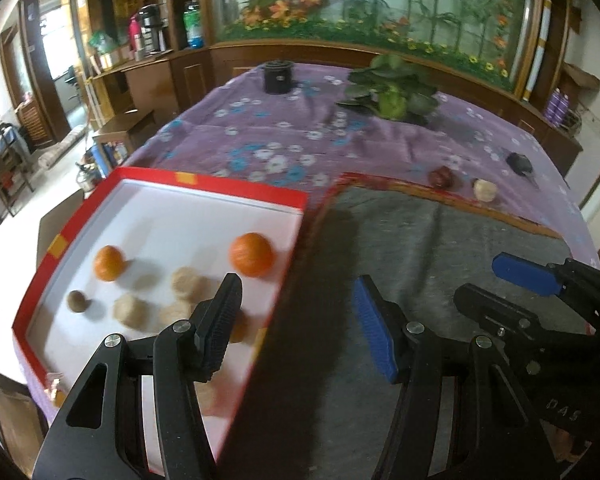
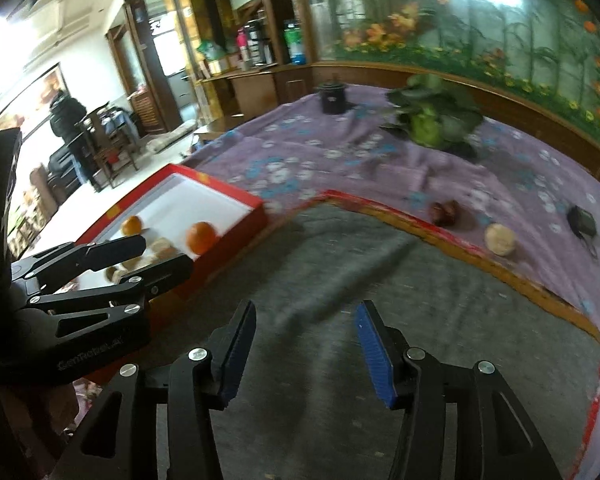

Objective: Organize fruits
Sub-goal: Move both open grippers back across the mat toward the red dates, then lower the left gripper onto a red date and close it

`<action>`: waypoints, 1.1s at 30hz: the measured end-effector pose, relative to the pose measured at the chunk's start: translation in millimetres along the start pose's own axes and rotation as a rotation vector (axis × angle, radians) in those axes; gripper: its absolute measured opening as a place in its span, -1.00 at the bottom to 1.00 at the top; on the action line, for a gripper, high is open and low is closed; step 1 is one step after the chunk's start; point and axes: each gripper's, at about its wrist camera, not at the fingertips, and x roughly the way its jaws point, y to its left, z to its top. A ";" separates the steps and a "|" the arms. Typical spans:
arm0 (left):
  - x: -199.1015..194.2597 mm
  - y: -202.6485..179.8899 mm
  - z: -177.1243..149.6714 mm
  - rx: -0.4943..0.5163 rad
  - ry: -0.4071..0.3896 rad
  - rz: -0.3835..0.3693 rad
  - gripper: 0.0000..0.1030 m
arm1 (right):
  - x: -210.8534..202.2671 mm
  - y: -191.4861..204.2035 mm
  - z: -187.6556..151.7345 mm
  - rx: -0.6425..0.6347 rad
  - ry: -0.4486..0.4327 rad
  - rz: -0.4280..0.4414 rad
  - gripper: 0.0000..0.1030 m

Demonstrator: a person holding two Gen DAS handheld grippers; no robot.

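Red box near corner hidden behind left tongs, dark fruit blurred

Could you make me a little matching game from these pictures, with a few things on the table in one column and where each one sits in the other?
Things:
1. round orange fruit
2. dark red fruit
3. black cylindrical pot
4. leafy green potted plant

Places:
A. at the far end of the purple flowered tablecloth, near its left corner
B. inside the red box with the white floor
C. on the purple cloth just beyond the grey mat, beside a pale round fruit
D. at the far end of the table, right of the pot

Pairs: 1-B, 2-C, 3-A, 4-D
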 end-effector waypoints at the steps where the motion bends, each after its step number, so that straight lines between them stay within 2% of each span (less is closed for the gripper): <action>1: 0.5 -4.1 0.3 0.006 0.001 -0.003 0.14 | -2.5 -8.3 -1.5 0.018 -0.003 -0.003 -0.01; 12: 19.7 -53.5 14.3 0.050 0.024 -0.040 0.14 | -21.4 -70.4 -9.3 0.130 -0.030 -0.098 -0.01; 22: 41.7 -76.7 27.7 0.055 0.067 -0.085 0.14 | -19.6 -104.0 -13.0 0.158 -0.007 -0.162 0.00; 30: 70.9 -99.5 57.5 0.061 0.105 -0.139 0.13 | -17.4 -130.9 -5.3 0.158 0.001 -0.193 0.00; 33: 83.9 -109.8 69.6 0.071 0.109 -0.123 0.13 | -17.1 -138.2 -1.6 0.160 -0.002 -0.188 0.00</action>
